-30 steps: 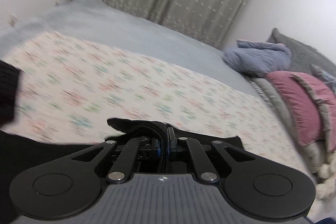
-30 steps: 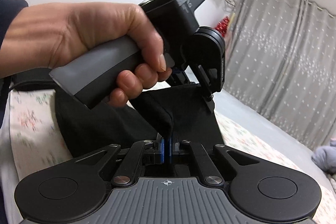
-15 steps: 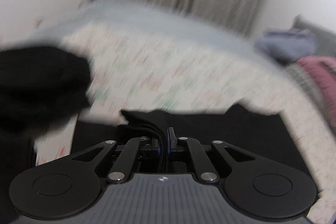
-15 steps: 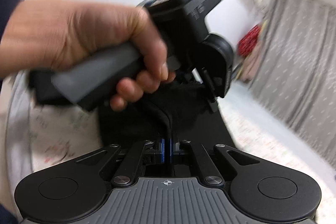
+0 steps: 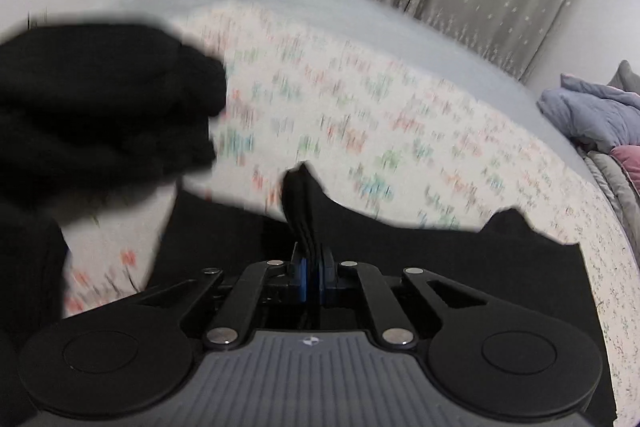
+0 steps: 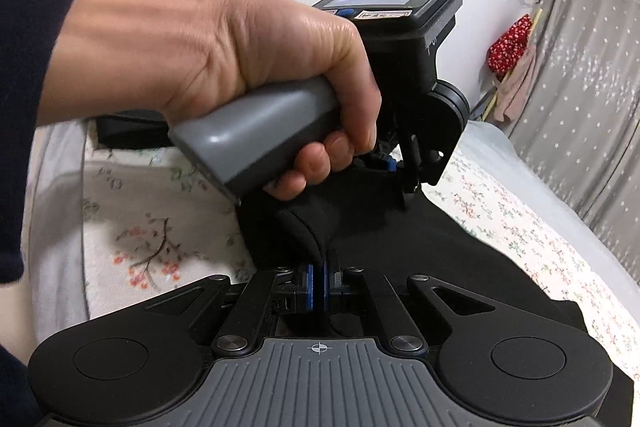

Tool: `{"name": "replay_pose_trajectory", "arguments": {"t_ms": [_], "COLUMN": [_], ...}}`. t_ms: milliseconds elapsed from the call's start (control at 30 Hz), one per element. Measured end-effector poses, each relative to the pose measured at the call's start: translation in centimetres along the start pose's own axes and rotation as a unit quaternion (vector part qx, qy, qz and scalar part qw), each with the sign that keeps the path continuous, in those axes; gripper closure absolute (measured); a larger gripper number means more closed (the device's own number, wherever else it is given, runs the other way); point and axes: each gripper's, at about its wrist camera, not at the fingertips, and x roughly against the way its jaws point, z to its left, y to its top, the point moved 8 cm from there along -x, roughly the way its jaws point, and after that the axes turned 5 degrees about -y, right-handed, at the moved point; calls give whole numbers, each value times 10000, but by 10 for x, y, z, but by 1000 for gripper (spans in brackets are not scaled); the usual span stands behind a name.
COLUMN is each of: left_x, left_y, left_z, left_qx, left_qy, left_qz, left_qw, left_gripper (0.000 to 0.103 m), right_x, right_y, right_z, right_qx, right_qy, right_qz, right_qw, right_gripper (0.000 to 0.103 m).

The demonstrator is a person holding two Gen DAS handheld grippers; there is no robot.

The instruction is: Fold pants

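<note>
Mid-fold, your left gripper [image 5: 311,263] and right gripper [image 6: 319,285] each clench an edge of the black pants [image 6: 460,255] above the bed [image 5: 400,131], folding unfinished.

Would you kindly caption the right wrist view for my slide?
Right gripper and hand-held left gripper both pinch the black pants above the floral bedspread.

Pants [image 6: 460,267] lie on bedspread [image 6: 520,219], curtain [image 6: 592,75] behind.
</note>
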Motion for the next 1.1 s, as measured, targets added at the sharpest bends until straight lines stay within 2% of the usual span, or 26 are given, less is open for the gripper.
{"name": "replay_pose_trajectory", "arguments": {"t_ms": [133,200,300,367,400,467,500,567,633,700,800,933,1033,1100], "left_x": [28,18,-11,-8,-1,17,27,42,49,50,41,23,-1,-19], "left_y": [18,12,-10,-8,-3,9,13,19,19,18,12,-8,-34,-50], "left_z": [-3,4,27,33,37,43,45,48,48,39,15,-31,-60,-61], "left_qx": [-244,-258,-167,49,229,341,326,449,566,475,228,-188,-520,-619], "left_qy": [32,66,387,164,136,294,376,385,355,338,149,-165,-349,-169], "left_qz": [-456,-325,168,70,6,-371,-524,-723,-815,-798,-657,-302,280,762], "left_qw": [9987,9991,9990,9998,9996,9983,9974,9956,9944,9951,9975,9992,9976,9950], "left_gripper": [94,90,88,87,86,84,82,82,82,82,82,82,81,82], "right_x": [0,-4,-31,-36,-33,-22,-16,1,24,43,55,69,73,67], "right_y": [19,23,13,5,6,8,9,6,2,-6,-27,-80,-121,-158], "right_z": [7,16,28,31,30,24,19,5,-19,-46,-96,-158,-203,-217], "right_qx": [-193,-151,-100,-125,-169,-399,-540,-950,-1463,-1804,-2048,-2391,-2899,-3276], "right_qy": [-14,-5,140,191,244,569,732,1047,1298,1314,1035,515,207,209], "right_qz": [-362,-315,259,345,315,223,192,117,-45,-104,61,571,972,1519], "right_qw": [9992,9994,9995,9991,9991,9973,9957,9899,9807,9747,9733,9679,9519,9323], "right_gripper": [99,100,99,98,93,91,83,77,75,70,68,68,68,70]}}
